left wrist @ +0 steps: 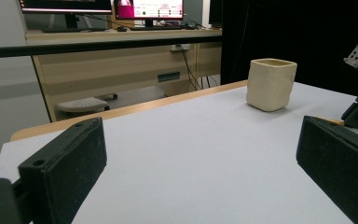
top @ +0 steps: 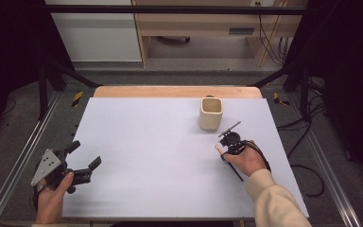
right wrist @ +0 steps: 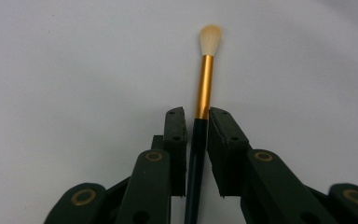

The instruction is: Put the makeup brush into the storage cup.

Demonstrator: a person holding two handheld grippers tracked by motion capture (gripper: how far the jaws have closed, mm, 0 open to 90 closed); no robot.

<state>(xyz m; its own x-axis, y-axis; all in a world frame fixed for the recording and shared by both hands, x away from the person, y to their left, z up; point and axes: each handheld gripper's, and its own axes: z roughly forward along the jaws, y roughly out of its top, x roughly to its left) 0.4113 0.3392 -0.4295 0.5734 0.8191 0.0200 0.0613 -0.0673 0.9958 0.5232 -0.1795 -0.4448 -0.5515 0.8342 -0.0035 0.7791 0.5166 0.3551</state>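
1. The right claw point(right wrist: 196, 122) has its two black jaws drawn in on the dark handle of a slim paintbrush point(right wrist: 204, 88) with a gold metal ferrule and a pale bristle tip. The handle runs between the pads, which look to be pressing on it, so I judge the grasp made.
2. In the high view the paintbrush point(top: 230, 164) lies low over the pale grey worktop point(top: 146, 142), at about 4 o'clock from its centre, bristles pointing towards 11 o'clock.
3. The cream, square-sided ceramic cup point(top: 211, 113) stands upright and apart, at about 11 o'clock from the right claw point(top: 223, 150). Nothing can be seen in it.
4. The left claw point(top: 85, 158) rests at 8 o'clock, jaws spread wide with nothing between them.
5. Likely left to do: lift the paintbrush, carry it over and stand it in the cup.
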